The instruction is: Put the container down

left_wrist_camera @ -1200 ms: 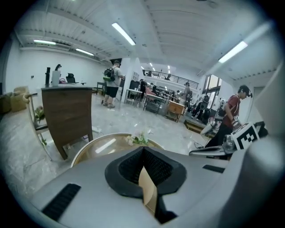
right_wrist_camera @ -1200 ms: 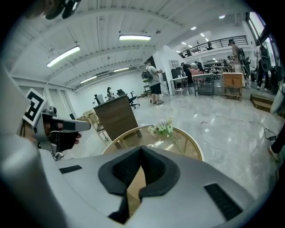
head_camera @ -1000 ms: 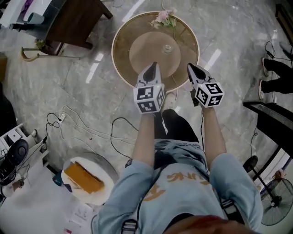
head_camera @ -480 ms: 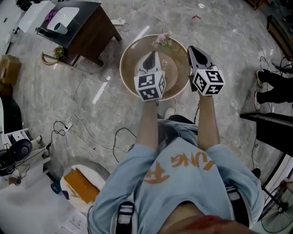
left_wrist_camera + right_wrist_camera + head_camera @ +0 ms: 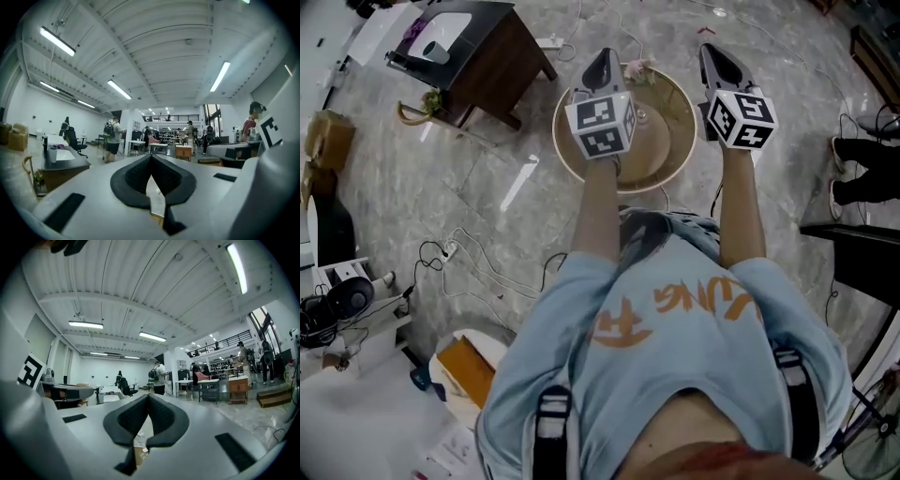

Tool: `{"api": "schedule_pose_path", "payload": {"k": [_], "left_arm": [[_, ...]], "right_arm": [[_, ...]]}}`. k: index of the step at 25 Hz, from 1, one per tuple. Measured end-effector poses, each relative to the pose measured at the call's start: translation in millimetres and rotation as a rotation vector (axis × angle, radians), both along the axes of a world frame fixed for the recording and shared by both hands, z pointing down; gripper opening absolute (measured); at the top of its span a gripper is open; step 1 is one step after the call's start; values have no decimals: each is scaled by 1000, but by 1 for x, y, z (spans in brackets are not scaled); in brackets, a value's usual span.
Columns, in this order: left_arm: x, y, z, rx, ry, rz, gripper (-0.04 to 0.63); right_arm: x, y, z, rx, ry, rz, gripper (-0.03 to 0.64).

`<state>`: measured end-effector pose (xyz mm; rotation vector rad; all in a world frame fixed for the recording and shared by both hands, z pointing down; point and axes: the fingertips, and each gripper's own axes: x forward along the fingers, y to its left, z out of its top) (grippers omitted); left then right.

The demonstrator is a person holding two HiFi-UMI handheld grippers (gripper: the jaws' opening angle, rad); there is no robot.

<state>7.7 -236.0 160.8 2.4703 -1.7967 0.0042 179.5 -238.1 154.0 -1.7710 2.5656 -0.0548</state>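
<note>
The container (image 5: pixel 670 141) is a round tan basket-like dish with a small clear knob (image 5: pixel 643 116) at its middle and pink flowers (image 5: pixel 637 71) at its far rim. It rests on the marble floor, far below both grippers. My left gripper (image 5: pixel 603 56) and right gripper (image 5: pixel 712 51) are held up level, side by side, above it. The left gripper view shows the left gripper (image 5: pixel 151 157) shut with nothing between the pads. In the right gripper view, the right gripper (image 5: pixel 148 397) is also shut and empty.
A dark wooden table (image 5: pixel 492 66) stands at the upper left. Cables (image 5: pixel 459 267) trail over the floor. A white plate with an orange block (image 5: pixel 467 370) lies at the lower left. Another person's legs (image 5: pixel 862 178) are at the right. Both gripper views look across a large hall with desks and people.
Both grippers have risen well above the container, which now looks smaller and lies farther below. The person has straightened up. Both grippers stayed shut.
</note>
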Motion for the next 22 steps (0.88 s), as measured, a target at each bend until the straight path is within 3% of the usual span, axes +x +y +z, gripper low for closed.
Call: {"api": "schedule_pose_path", "payload": {"k": [14, 22], "left_arm": [[18, -17, -14, 41, -30, -3, 26], [28, -24, -16, 47, -29, 5, 26]], "right_arm": [[13, -9, -14, 44, 24, -26, 11], [25, -12, -21, 67, -11, -37, 11]]}}
